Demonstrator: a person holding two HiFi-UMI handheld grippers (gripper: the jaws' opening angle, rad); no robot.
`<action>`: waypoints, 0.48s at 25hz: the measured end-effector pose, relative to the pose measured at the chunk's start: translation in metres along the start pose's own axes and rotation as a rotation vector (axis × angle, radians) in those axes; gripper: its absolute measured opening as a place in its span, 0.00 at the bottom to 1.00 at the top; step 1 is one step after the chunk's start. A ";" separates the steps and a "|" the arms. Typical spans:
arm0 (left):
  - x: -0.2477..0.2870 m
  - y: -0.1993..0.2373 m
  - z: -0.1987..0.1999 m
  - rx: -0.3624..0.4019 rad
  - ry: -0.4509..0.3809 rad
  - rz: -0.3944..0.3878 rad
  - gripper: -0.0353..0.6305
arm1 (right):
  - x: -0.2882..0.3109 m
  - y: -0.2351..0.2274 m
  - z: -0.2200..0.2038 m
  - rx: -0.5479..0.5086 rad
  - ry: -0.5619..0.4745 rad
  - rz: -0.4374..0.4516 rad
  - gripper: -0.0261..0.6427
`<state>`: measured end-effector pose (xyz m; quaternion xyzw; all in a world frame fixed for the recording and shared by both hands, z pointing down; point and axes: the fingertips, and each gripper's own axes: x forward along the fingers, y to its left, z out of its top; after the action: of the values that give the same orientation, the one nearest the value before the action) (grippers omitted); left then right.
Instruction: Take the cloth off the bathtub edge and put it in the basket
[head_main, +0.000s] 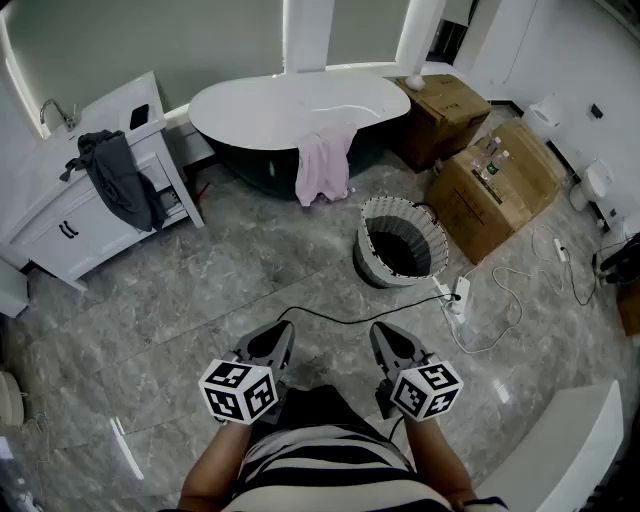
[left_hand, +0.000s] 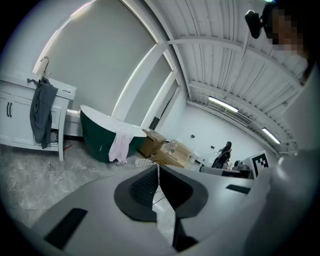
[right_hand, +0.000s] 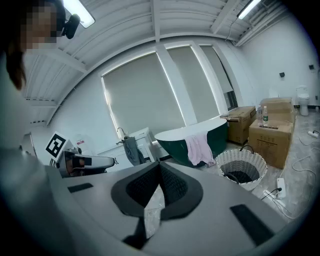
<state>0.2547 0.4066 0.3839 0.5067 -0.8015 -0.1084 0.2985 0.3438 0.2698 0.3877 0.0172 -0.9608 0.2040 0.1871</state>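
Grey marble floor (head_main: 200, 290) runs to a bathtub (head_main: 260, 110) under the window, with a white cabinet (head_main: 60, 225) on the left and boxes (head_main: 500, 185) on the right. A basket (head_main: 372, 222) stands near the tub. The pink cloth (head_main: 323, 165) hangs over the tub's edge. The left gripper (head_main: 283, 330) and right gripper (head_main: 380, 332) both have their jaws pinched together.

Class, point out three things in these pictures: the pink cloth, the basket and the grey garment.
pink cloth (head_main: 322, 165): head view, middle of its hanging part.
basket (head_main: 400, 208): head view, far side of its rim.
grey garment (head_main: 120, 180): head view, middle of the draped fabric.
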 end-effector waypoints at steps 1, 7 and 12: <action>0.002 0.002 0.002 0.000 -0.003 -0.003 0.09 | 0.003 0.000 0.001 -0.003 -0.001 0.001 0.08; 0.010 0.012 0.011 0.015 -0.004 -0.022 0.09 | 0.022 0.001 0.004 -0.016 0.001 -0.008 0.08; 0.009 0.026 0.010 0.031 0.018 -0.031 0.09 | 0.038 0.004 0.006 0.014 -0.022 -0.013 0.08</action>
<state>0.2262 0.4093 0.3914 0.5246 -0.7924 -0.0962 0.2961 0.3056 0.2726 0.3951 0.0271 -0.9613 0.2091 0.1776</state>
